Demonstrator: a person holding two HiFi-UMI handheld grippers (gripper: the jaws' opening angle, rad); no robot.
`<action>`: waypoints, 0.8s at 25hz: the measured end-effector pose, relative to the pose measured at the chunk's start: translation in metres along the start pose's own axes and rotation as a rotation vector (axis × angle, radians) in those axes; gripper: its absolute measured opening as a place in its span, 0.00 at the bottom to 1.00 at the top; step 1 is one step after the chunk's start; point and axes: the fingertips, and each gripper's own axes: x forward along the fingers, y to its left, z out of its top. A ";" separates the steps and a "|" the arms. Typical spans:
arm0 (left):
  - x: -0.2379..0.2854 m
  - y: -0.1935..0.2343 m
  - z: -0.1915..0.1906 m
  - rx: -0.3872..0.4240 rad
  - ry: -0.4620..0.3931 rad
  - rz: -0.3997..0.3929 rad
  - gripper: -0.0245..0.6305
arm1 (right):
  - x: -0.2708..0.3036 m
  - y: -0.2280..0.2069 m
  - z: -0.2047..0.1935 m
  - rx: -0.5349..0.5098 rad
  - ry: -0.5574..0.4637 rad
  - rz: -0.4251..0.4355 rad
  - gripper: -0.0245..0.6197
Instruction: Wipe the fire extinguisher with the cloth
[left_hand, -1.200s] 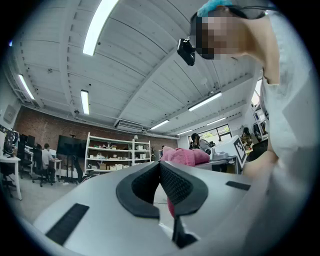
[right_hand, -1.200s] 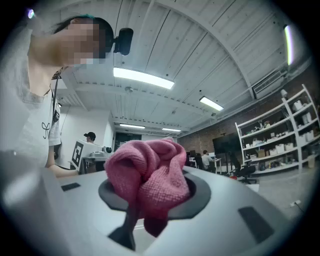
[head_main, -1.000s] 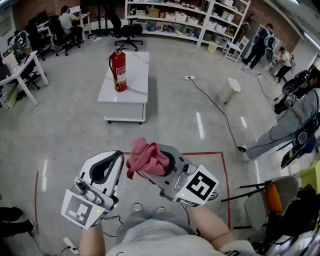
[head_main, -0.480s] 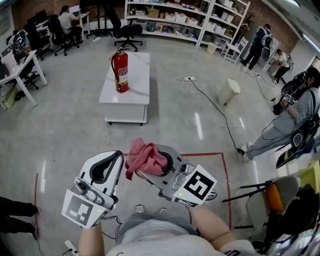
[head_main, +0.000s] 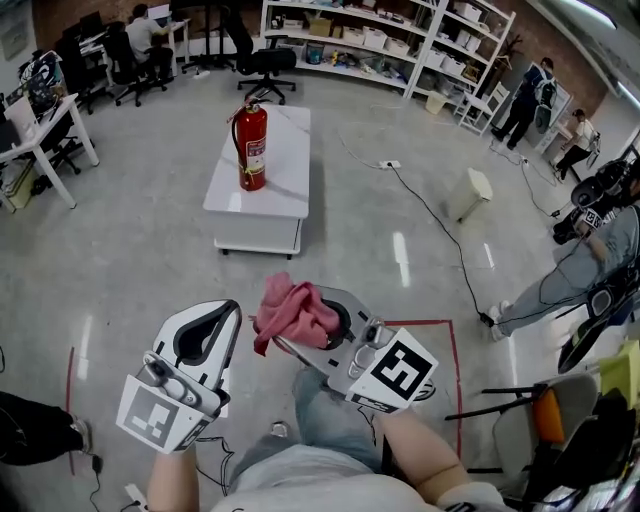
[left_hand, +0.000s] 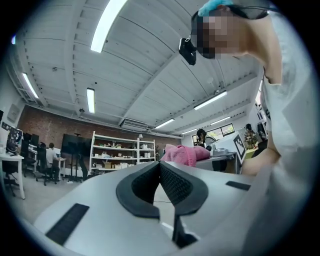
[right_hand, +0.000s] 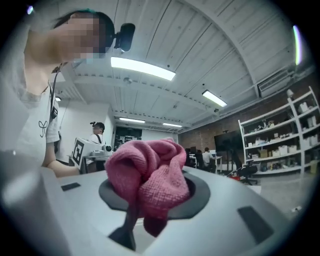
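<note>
A red fire extinguisher (head_main: 252, 146) stands upright on a low white table (head_main: 285, 190), far ahead of both grippers. My right gripper (head_main: 300, 325) is shut on a bunched pink cloth (head_main: 292, 310), held low in front of the body. The right gripper view shows the pink cloth (right_hand: 147, 182) pinched in my right gripper (right_hand: 150, 200), bulging above the jaws. To its left, my left gripper (head_main: 228, 322) is shut with nothing in it; in its own view my left gripper (left_hand: 159, 172) has its dark pads (left_hand: 175, 184) pressed together, with the pink cloth (left_hand: 182, 153) behind.
A red tape line (head_main: 445, 340) marks the grey floor (head_main: 130, 250) around me. A cable (head_main: 440, 230) runs across the floor at right. People stand at the right (head_main: 600, 250); desks (head_main: 40, 130) and chairs (head_main: 260, 65) are at the back left, shelves (head_main: 370, 40) behind.
The table and extinguisher sit slightly lower and further right in the head view than before, and a leg now shows below the grippers. Both grippers hold the same pose.
</note>
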 end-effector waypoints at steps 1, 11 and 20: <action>0.011 0.007 -0.003 -0.002 0.000 0.007 0.05 | 0.002 -0.015 0.000 0.014 -0.014 0.002 0.26; 0.177 0.098 -0.008 0.050 -0.028 0.077 0.05 | 0.040 -0.201 0.003 -0.055 -0.035 0.064 0.26; 0.286 0.140 -0.018 0.090 0.015 0.099 0.05 | 0.054 -0.315 0.009 -0.063 -0.050 0.114 0.26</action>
